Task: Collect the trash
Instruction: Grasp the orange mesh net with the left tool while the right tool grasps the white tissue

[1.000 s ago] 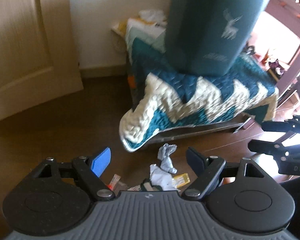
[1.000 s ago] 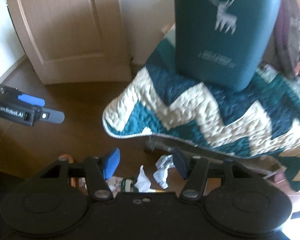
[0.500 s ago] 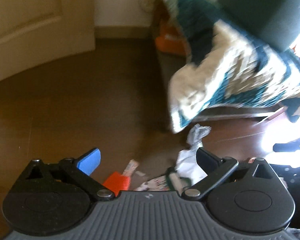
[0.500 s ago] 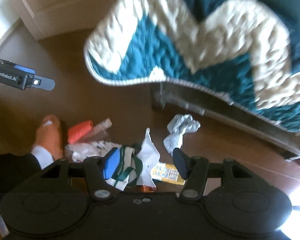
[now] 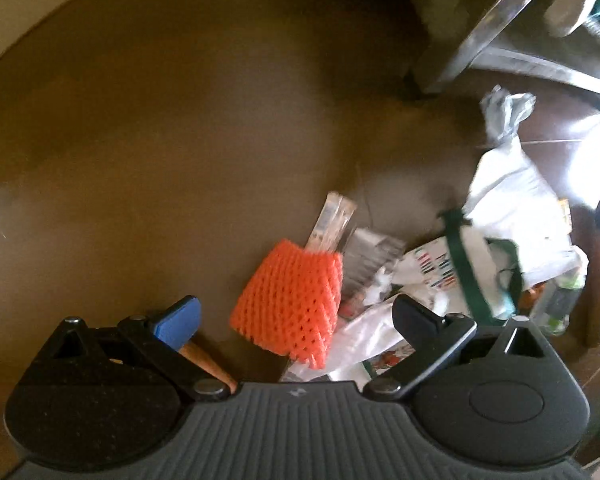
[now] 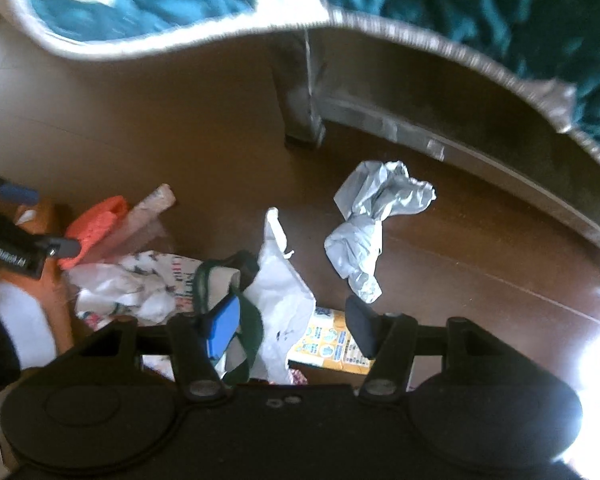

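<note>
On the dark wood floor, just off the metal bed-frame leg, sits the trash pile. Bed-frame leg is the reference for everything below.

Left gripper: pointing down, jaws spread wide, having just been opening. Orange foam mesh sleeve lies in the gap between the fingers; no pad contact visible. A clear wrapper strip pokes out from under the mesh, on the leg side. White crumpled plastic sits next to the dark finger.

Right gripper: pointing down, jaws partly open, gripping nothing. Under it lie a white plastic bag and a yellow printed carton. A dark green strap loop runs past the blue finger pad; contact unclear.

Rest of the pile:
- grey crumpled paper, closest to the leg, apart from both grippers
- printed white wrapper, further from the leg, next to the green strap
- orange mesh shows again in the right wrist view, with the left gripper's fingertip over it

Teal-and-white quilt overhangs the frame above the leg. Both views are motion-blurred.
</note>
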`<state>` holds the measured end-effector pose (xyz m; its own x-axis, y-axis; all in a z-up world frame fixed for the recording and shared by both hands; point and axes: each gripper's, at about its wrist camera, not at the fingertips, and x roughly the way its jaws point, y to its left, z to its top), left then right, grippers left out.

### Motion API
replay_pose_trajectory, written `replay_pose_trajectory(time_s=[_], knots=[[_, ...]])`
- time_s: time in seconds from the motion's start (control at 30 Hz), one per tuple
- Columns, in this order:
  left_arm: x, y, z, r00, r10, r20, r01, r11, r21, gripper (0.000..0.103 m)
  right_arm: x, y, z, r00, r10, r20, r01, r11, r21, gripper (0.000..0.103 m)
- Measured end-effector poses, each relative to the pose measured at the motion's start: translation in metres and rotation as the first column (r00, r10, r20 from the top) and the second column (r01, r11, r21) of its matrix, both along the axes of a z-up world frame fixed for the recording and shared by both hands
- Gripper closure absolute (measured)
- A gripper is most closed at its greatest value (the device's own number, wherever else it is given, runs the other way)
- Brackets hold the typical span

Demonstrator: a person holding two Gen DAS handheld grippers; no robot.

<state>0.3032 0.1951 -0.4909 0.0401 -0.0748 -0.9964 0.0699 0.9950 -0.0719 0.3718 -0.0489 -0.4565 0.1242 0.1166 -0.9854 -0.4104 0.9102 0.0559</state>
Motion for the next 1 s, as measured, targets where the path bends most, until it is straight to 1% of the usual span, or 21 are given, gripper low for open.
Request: replay_pose_trajectory(time_s=[0.07,0.17,0.23,0.3,0.33,0.37,0.4,0.43,0.47,0.5,0.53,0.57,0.63,0.7,0.73,0.77,0.8,0.83,0.87,0.9,1.0], knots=[[-0.006,0.002,-0.012,1.0,0.021,-0.01,-0.021,1.0,0.002,0.001,0.005,0.001,-0.015,1.0,-0.009,-0.022,0.009,1.0,-0.008,0.045],[-0.009,0.001,-0.027,1.0,0.015,-0.027,-0.014,1.0,0.014,0.001,0.009,0.003,-0.036,0.998,-0.018,-0.062,0.017,1.0,-0.014,0.048],[-0.01,0.001,-0.033,1.0,0.007,-0.023,-0.006,1.0,0.023,0.001,0.01,0.005,-0.046,0.998,-0.016,-0.059,0.015,1.0,-0.022,0.048],[-0.009,0.002,-0.04,0.999,0.018,-0.026,-0.017,1.0,0.022,0.002,0.012,0.006,-0.052,0.997,-0.033,-0.066,0.032,0.999,-0.012,0.049],[-0.009,0.004,-0.041,0.999,0.025,-0.029,-0.025,1.0,0.016,0.002,0.013,0.005,-0.055,0.996,-0.05,-0.074,0.049,0.999,-0.008,0.052],[-0.008,0.005,-0.043,0.999,0.03,-0.027,-0.03,0.999,0.013,0.002,0.015,0.005,-0.058,0.995,-0.059,-0.084,0.06,0.998,-0.001,0.065],[-0.008,0.005,-0.043,0.999,0.033,-0.019,-0.033,0.999,0.012,0.005,0.015,0.006,-0.061,0.993,-0.064,-0.095,0.065,0.998,0.005,0.074],[-0.008,0.009,-0.04,0.999,0.032,-0.017,-0.032,0.999,0.011,0.01,0.016,0.006,-0.064,0.992,-0.066,-0.109,0.067,0.998,0.004,0.088],[-0.008,0.009,-0.042,0.999,0.032,-0.019,-0.032,0.999,0.01,0.017,0.016,0.007,-0.067,0.991,-0.067,-0.118,0.068,0.998,0.0,0.089],[-0.007,0.009,-0.043,0.999,0.033,-0.025,-0.033,0.999,0.004,0.022,0.016,0.008,-0.068,0.99,-0.068,-0.122,0.069,0.998,0.002,0.09],[-0.007,0.009,-0.044,0.999,0.033,-0.034,-0.033,0.999,-0.003,0.033,0.016,0.008,-0.068,0.991,-0.068,-0.119,0.069,0.998,0.004,0.092],[-0.007,0.009,-0.046,0.999,0.033,-0.043,-0.034,0.999,-0.007,0.04,0.016,0.009,-0.067,0.991,-0.07,-0.114,0.071,0.997,0.007,0.097],[-0.008,0.005,-0.048,0.998,0.034,-0.05,-0.035,0.999,-0.018,0.046,0.016,0.008,-0.066,0.99,-0.079,-0.115,0.081,0.997,0.015,0.103],[-0.008,0.004,-0.049,0.998,0.038,-0.048,-0.04,0.999,-0.031,0.055,0.014,0.007,-0.063,0.99,-0.081,-0.114,0.084,0.996,0.024,0.103],[-0.008,0.005,-0.048,0.998,0.046,-0.049,-0.048,0.998,-0.038,0.066,0.013,0.007,-0.06,0.991,-0.077,-0.106,0.08,0.997,0.024,0.103],[-0.007,0.006,-0.049,0.997,0.056,-0.051,-0.058,0.998,-0.039,0.071,0.011,0.008,-0.058,0.992,-0.072,-0.102,0.075,0.997,0.026,0.103],[-0.007,0.008,-0.048,0.996,0.066,-0.055,-0.068,0.997,-0.037,0.071,0.01,0.009,-0.055,0.993,-0.068,-0.094,0.07,0.997,0.028,0.103],[-0.007,0.01,-0.047,0.996,0.075,-0.058,-0.077,0.996,-0.04,0.076,0.007,0.01,-0.051,0.995,-0.066,-0.079,0.068,0.997,0.025,0.103],[-0.007,0.012,-0.046,0.995,0.082,-0.062,-0.085,0.995,-0.047,0.086,0.005,0.01,-0.047,0.995,-0.069,-0.068,0.071,0.997,0.028,0.103],[-0.007,0.014,-0.046,0.994,0.091,-0.068,-0.094,0.994,-0.054,0.09,0.004,0.01,-0.043,0.995,-0.073,-0.064,0.076,0.996,0.036,0.103],[-0.008,0.015,-0.039,0.993,0.103,-0.058,-0.106,0.993,-0.045,0.093,-0.003,0.01,-0.026,0.995,-0.089,-0.05,0.092,0.994,0.052,0.103]])
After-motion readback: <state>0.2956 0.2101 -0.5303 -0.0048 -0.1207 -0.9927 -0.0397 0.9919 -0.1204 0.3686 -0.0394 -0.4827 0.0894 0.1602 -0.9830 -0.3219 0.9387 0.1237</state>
